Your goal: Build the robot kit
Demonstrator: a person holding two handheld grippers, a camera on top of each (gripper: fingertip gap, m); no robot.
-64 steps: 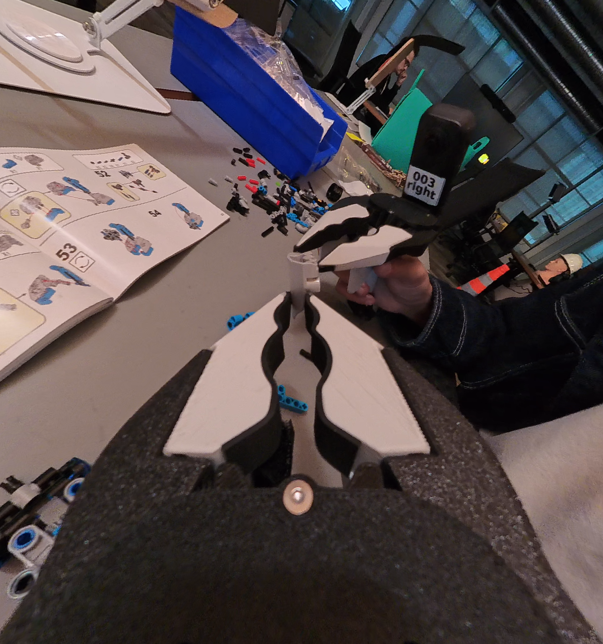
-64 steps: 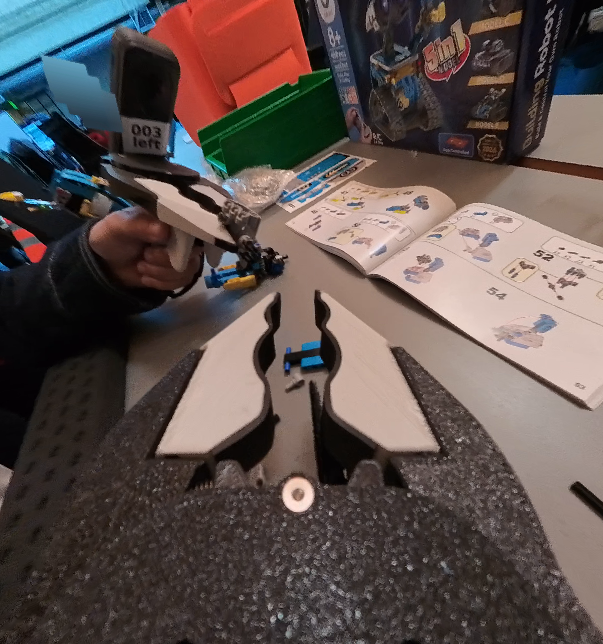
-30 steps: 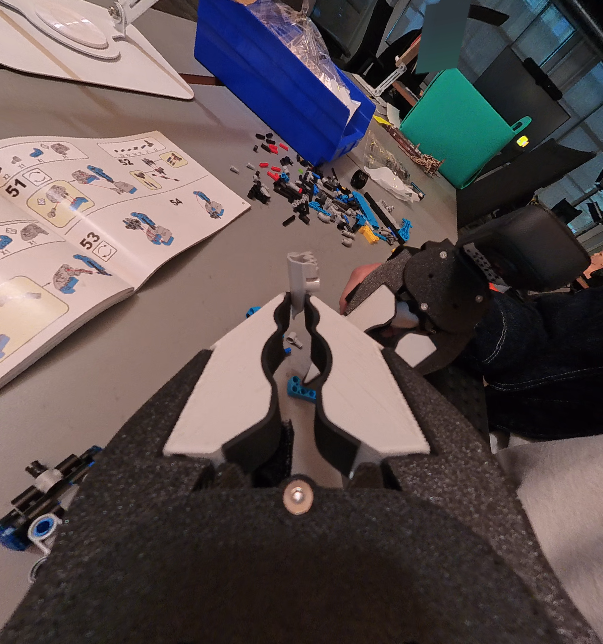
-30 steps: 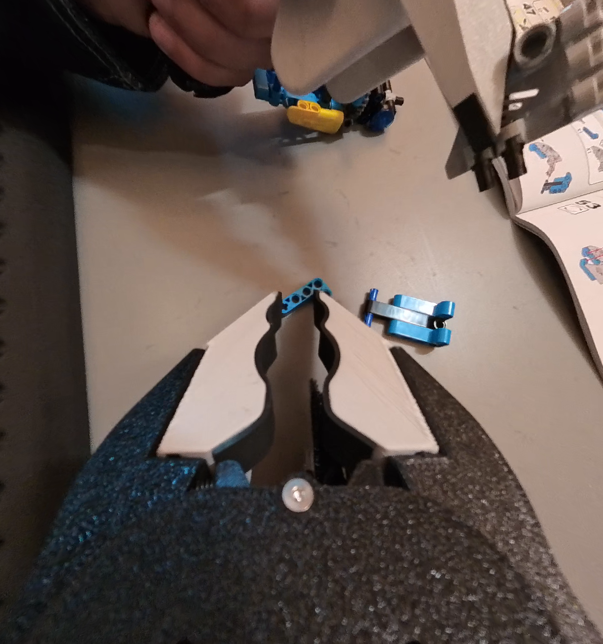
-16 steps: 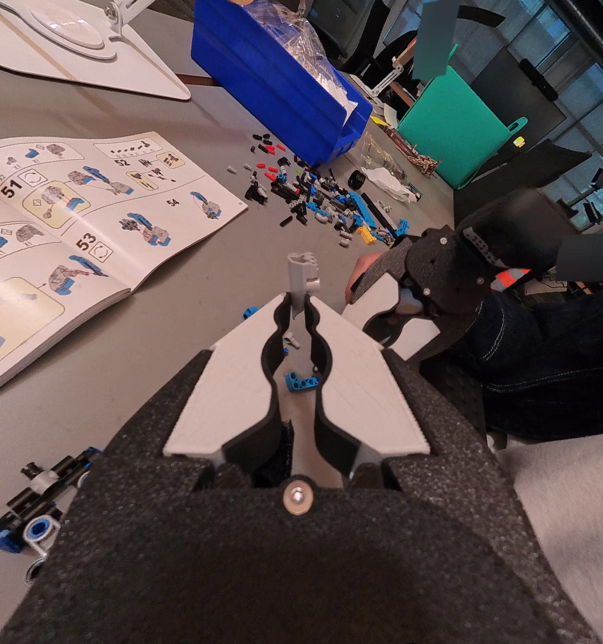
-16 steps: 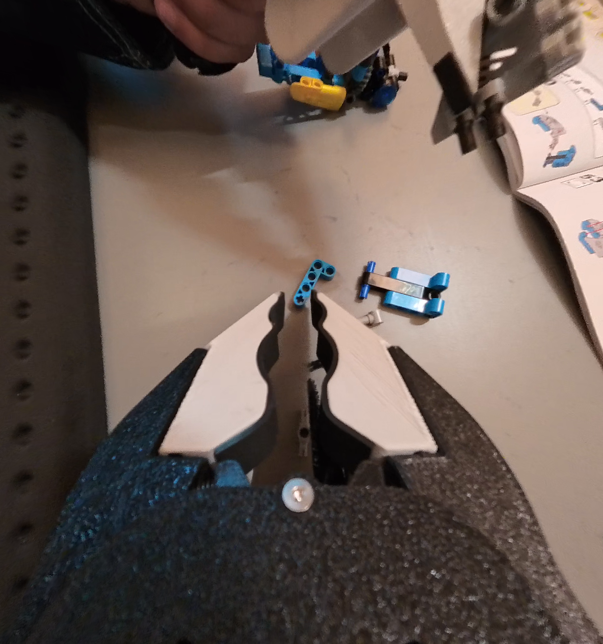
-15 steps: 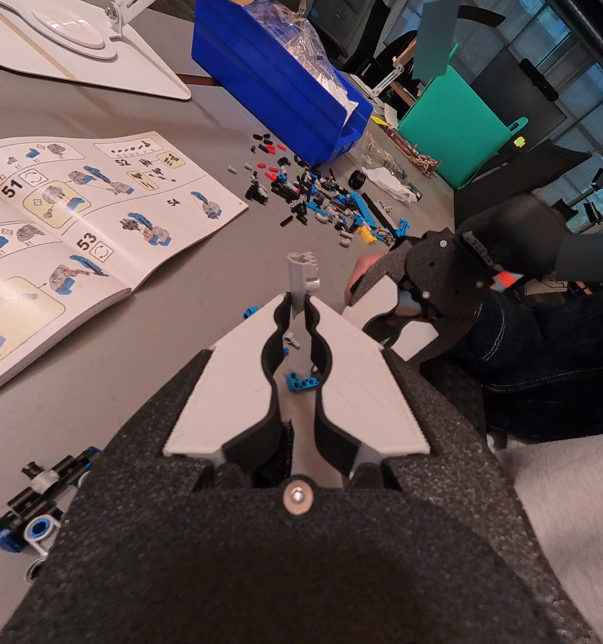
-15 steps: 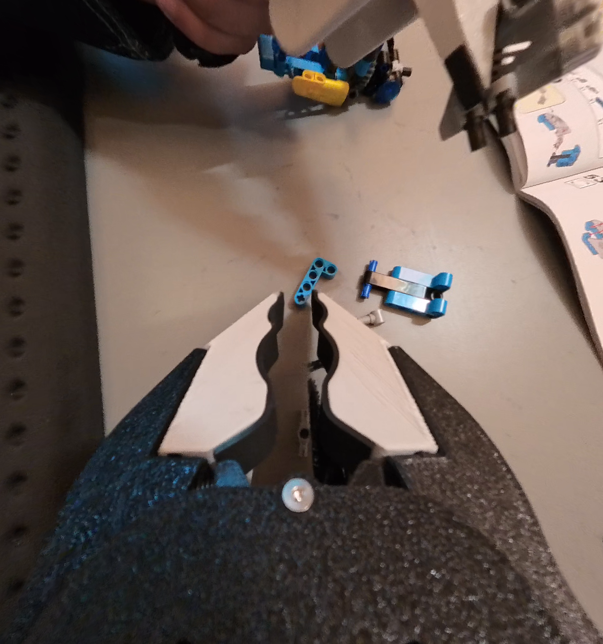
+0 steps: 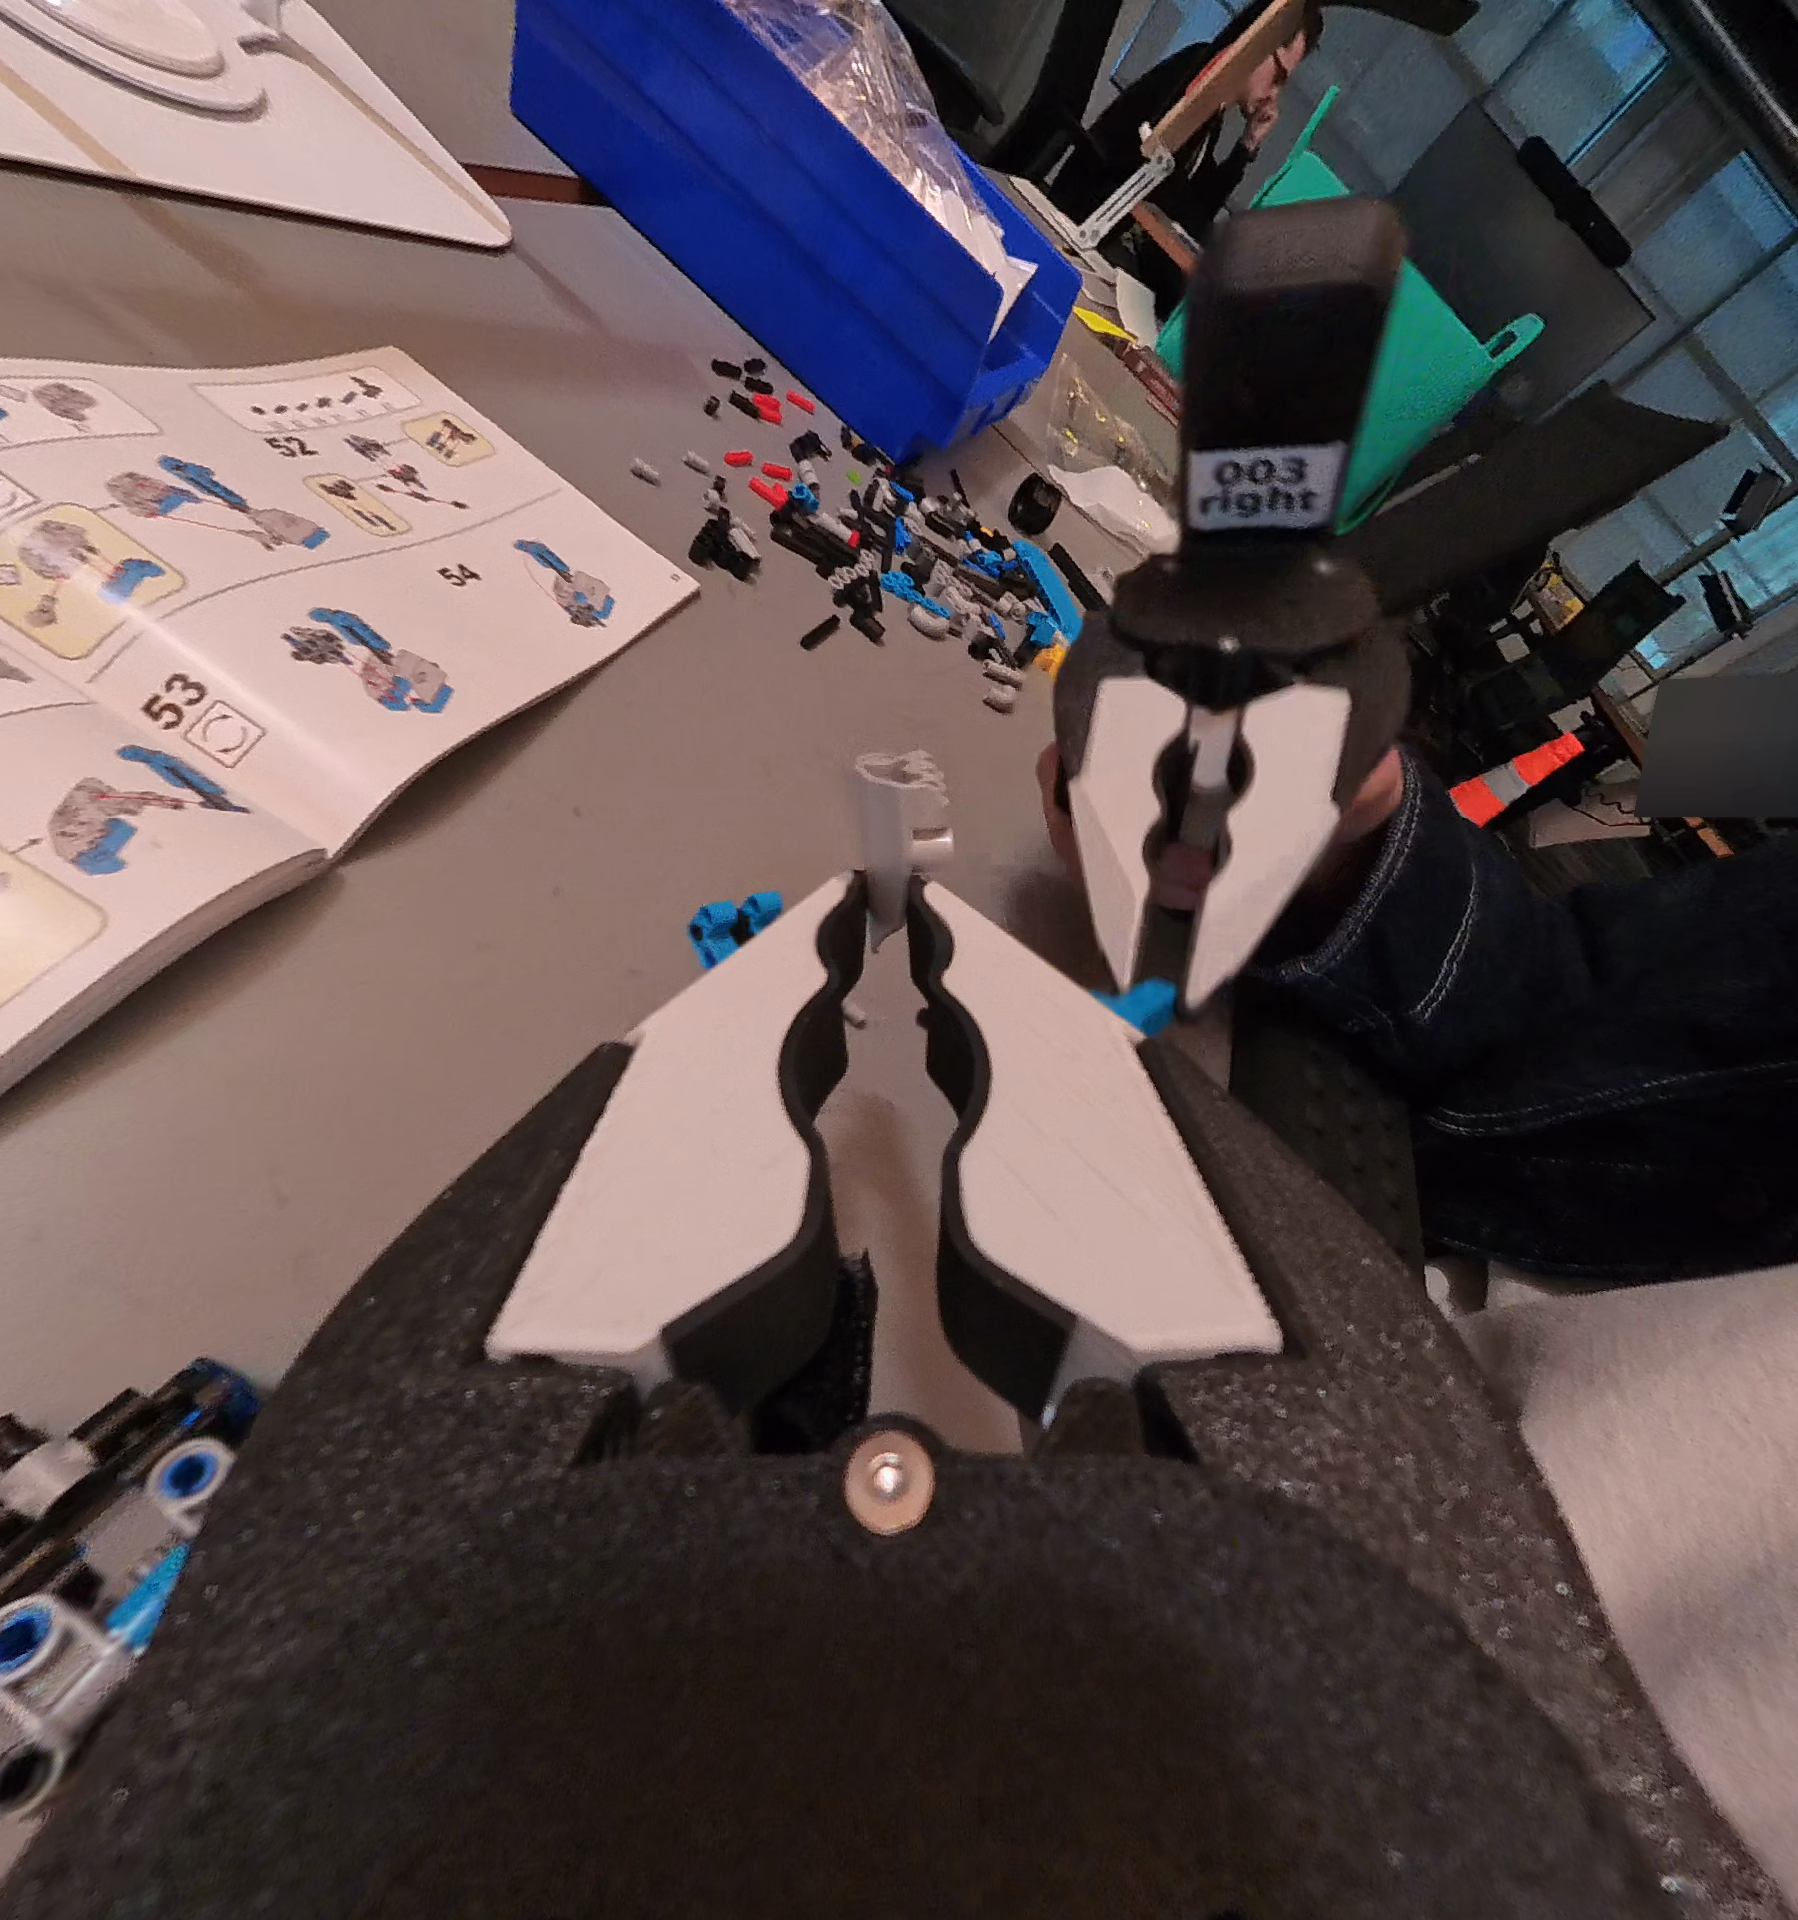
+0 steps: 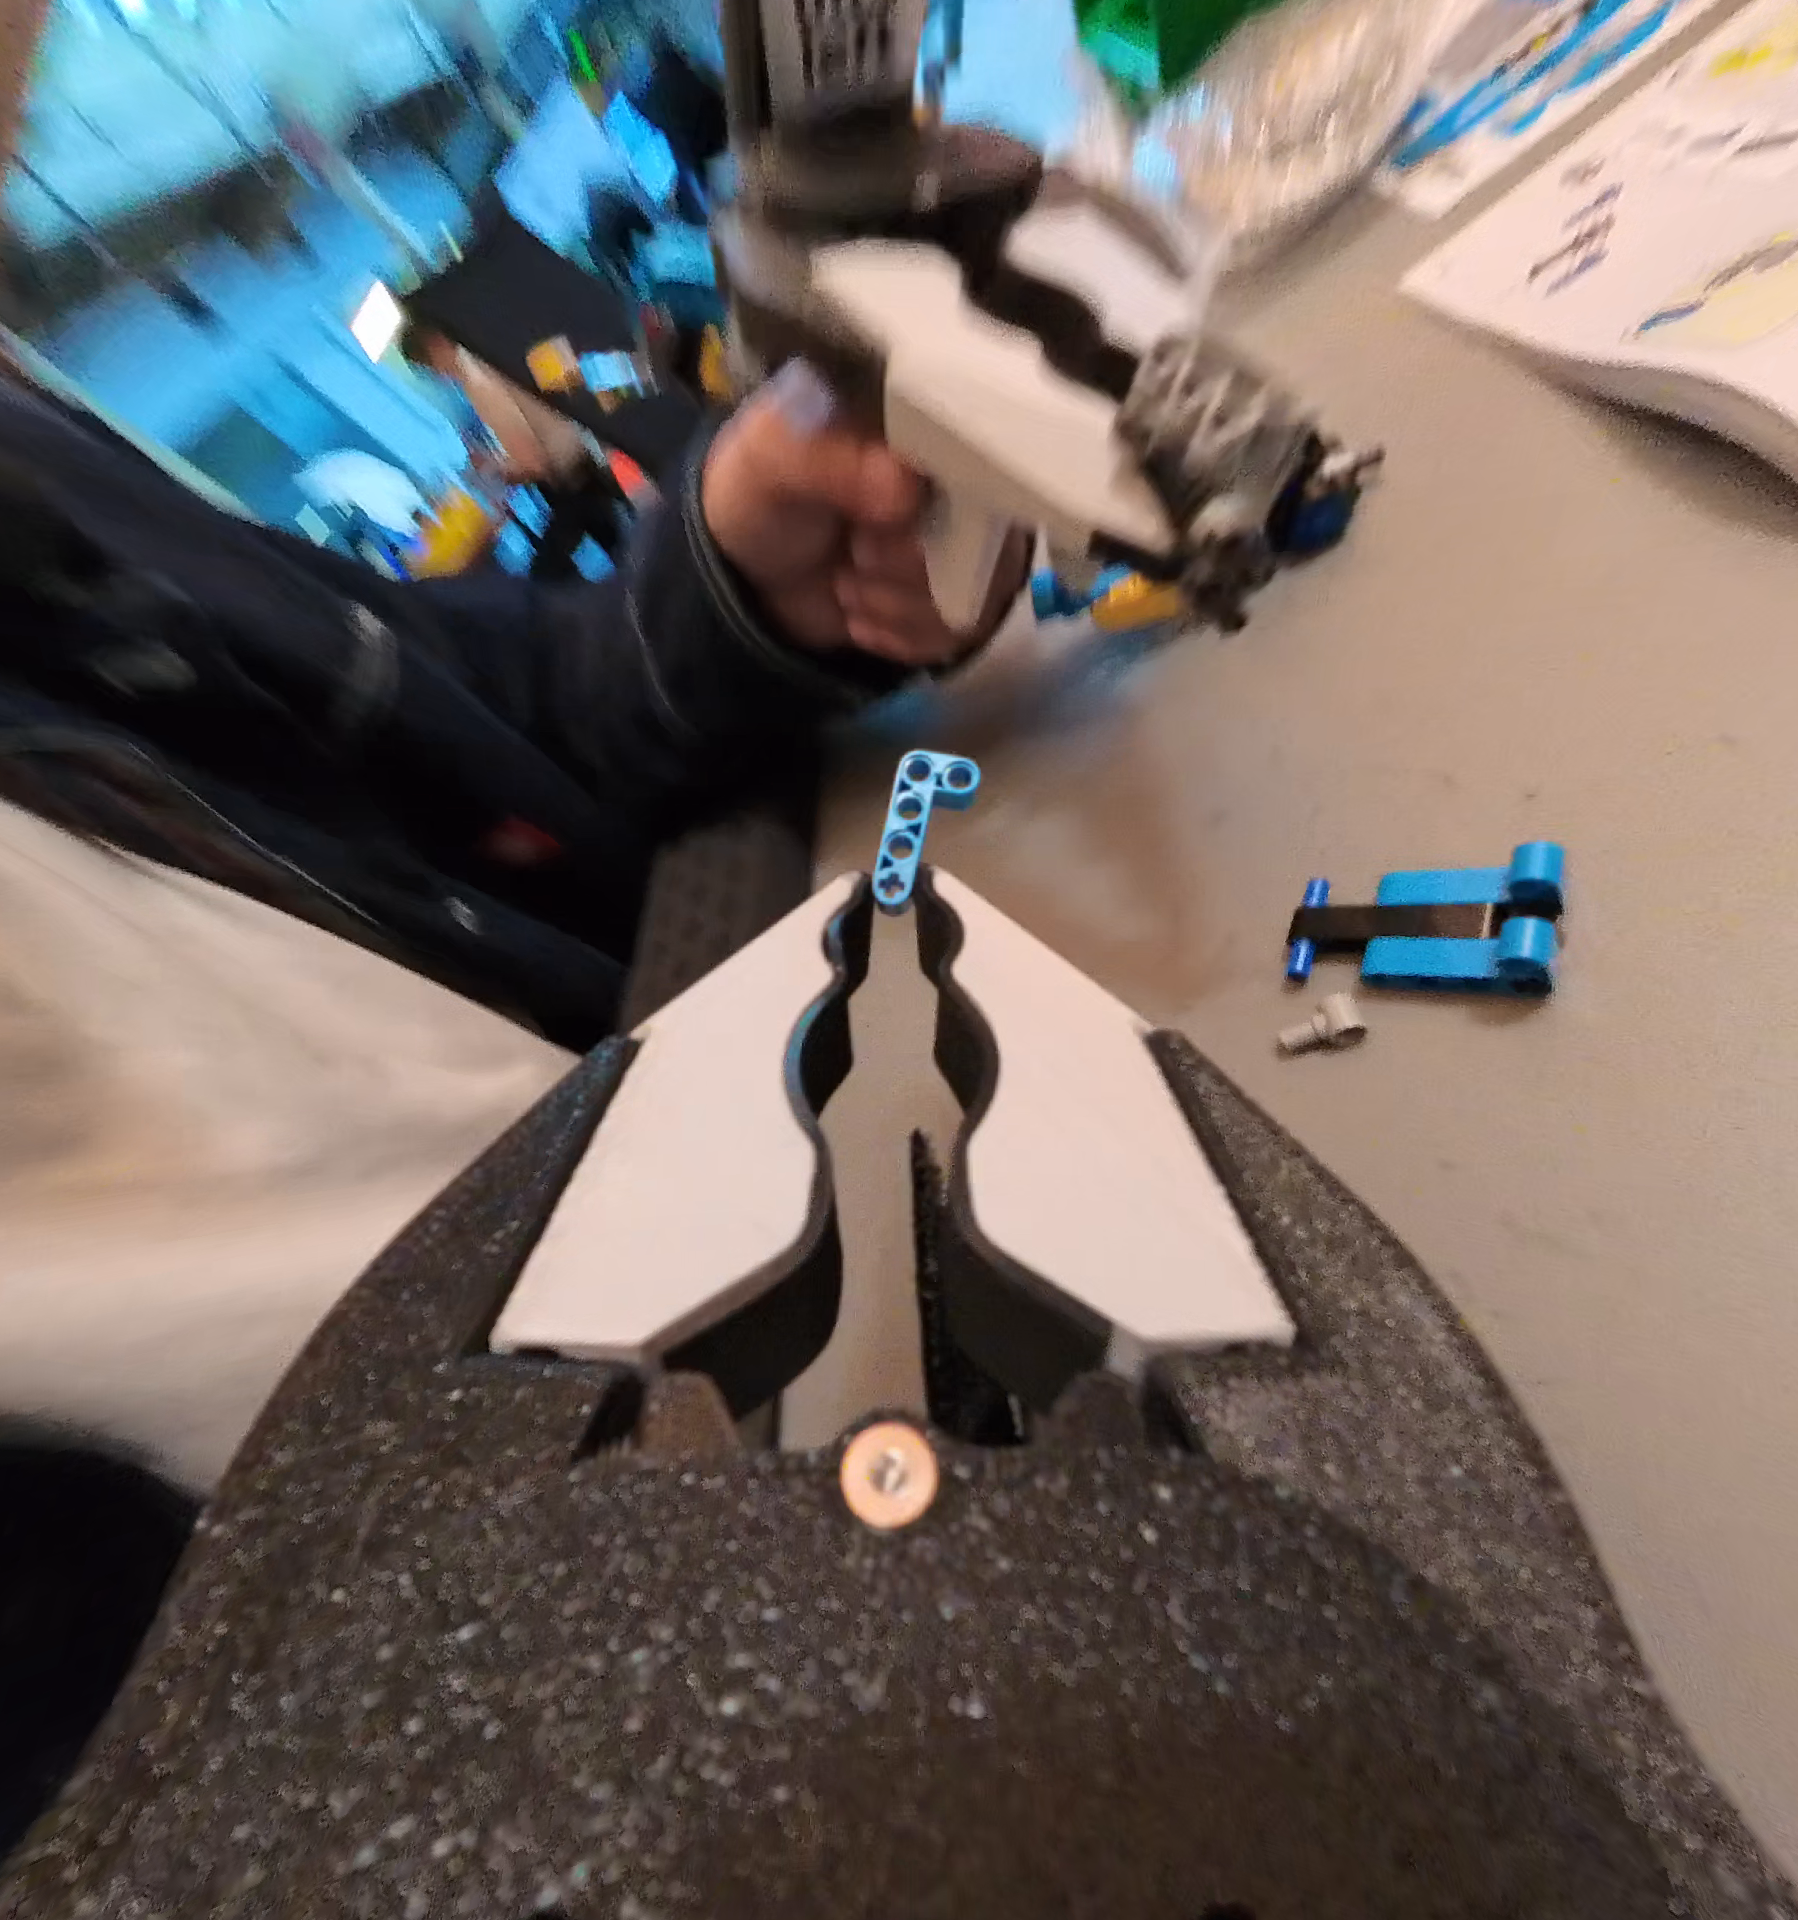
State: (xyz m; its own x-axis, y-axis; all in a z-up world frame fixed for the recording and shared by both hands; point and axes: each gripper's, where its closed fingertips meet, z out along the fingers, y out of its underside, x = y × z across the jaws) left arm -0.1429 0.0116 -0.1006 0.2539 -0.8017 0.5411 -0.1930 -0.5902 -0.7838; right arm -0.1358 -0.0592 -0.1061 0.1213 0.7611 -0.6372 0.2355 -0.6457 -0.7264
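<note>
My left gripper [image 9: 887,896] is shut on a light grey connector piece [image 9: 893,821] that sticks up past its tips, held above the grey table [image 9: 521,997]. My right gripper [image 10: 895,888] is shut on one end of a small blue L-shaped beam [image 10: 916,816] and holds it off the table. In the left wrist view the right gripper [image 9: 1170,997] hangs tips-down just right of my fingers, with the blue beam [image 9: 1134,1003] at its tips. The right wrist view shows the left gripper [image 10: 1175,520], blurred, with the grey piece [image 10: 1222,447].
An open instruction booklet [image 9: 251,623] lies left. A blue bin [image 9: 770,208] and several loose small parts [image 9: 895,561] lie behind. A blue and black assembly [image 10: 1435,925] and a grey pin [image 10: 1319,1023] lie on the table. A black and blue assembly [image 9: 64,1507] lies at the left. The left gripper's tips are roughly 7 centimetres from the right gripper's. It is some 9 centimetres from my right tips to the grey pin [image 10: 1319,1023].
My right gripper has shut on the blue L-shaped beam, lifted it off the table and swung up. My left gripper still holds the grey piece, shifted slightly.
</note>
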